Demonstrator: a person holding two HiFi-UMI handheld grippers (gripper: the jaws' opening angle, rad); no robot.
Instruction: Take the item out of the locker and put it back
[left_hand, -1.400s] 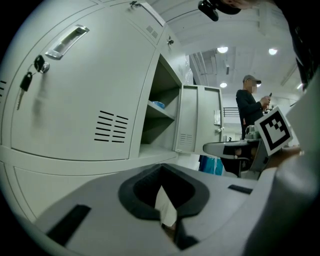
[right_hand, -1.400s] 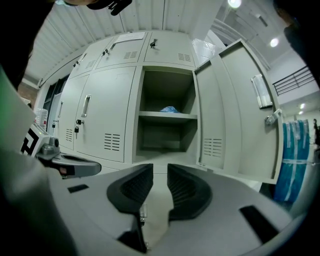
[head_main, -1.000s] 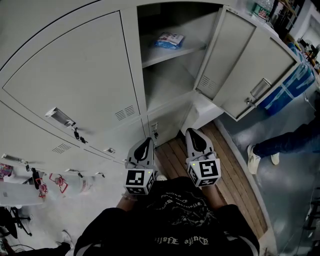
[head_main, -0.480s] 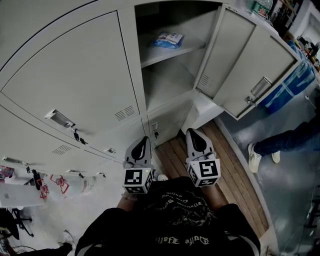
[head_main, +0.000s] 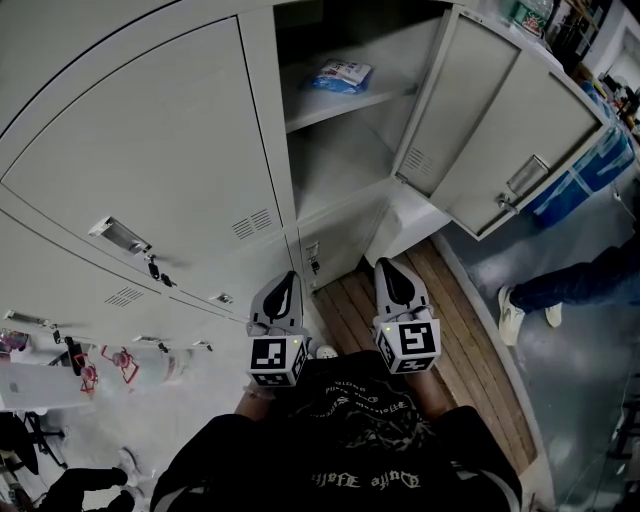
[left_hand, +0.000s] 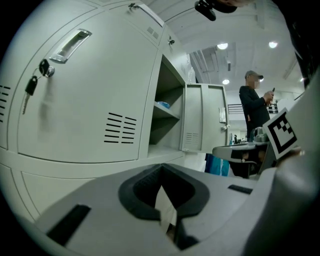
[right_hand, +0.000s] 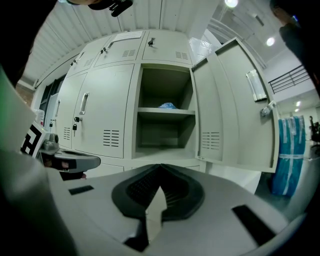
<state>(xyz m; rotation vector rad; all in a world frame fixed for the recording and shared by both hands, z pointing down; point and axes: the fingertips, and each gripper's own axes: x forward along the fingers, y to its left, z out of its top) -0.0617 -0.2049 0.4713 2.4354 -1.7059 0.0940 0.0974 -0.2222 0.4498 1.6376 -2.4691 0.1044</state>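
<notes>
On upper shelf (head_main: 345, 104) of open locker (head_main: 330, 175): packet (head_main: 341, 76) seen lying, well apart from both claws. Left claw (head_main: 289, 282) and right claw (head_main: 386, 270) held low by body, both clenched, nothing gripped. Judged: either removal not begun or packet already returned; which cannot be told.

Light came from above: round ceiling lamps (left_hand: 222, 46) glared white in my left gripper view, and another lamp (right_hand: 270, 41) burned out in my right gripper view. The head view was dimmer and greyish, pale and hazy at its lower left, with shadow in the top of the open locker (head_main: 335, 165). Both gripper views bent hard toward black corners, and my own jaws, close up, were soft and out of focus.
</notes>
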